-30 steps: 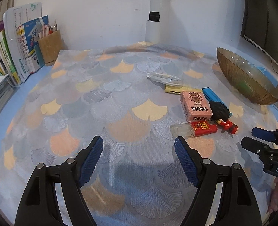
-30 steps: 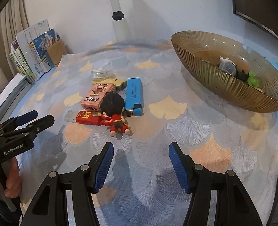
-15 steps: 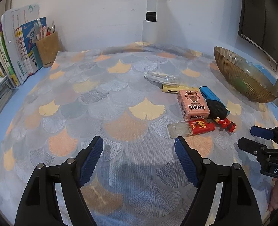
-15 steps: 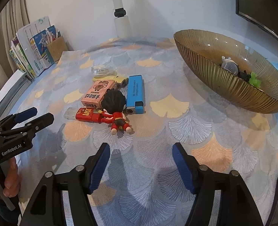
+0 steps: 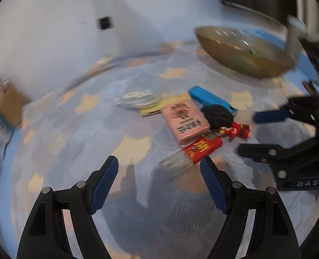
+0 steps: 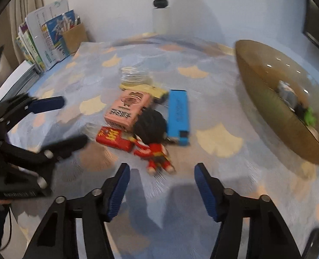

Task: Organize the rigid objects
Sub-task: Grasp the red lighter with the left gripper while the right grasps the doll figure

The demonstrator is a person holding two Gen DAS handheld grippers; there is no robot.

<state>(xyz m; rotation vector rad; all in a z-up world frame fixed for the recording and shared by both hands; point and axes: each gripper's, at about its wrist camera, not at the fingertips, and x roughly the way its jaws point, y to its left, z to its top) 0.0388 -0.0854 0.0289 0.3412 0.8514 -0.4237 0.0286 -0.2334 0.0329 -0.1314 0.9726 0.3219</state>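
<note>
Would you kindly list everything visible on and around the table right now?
figurine: 1, red, black hair, nearest the right gripper
blue lighter: 1, beside figurine
red lighter: 1, left of figurine
pink box: 1, behind figurine
yellow item: 1, behind box
clear case: 1, farthest
bowl: 1, amber, right, holding small items
books: several, back left
left gripper: open, empty
right gripper: open, empty
</note>
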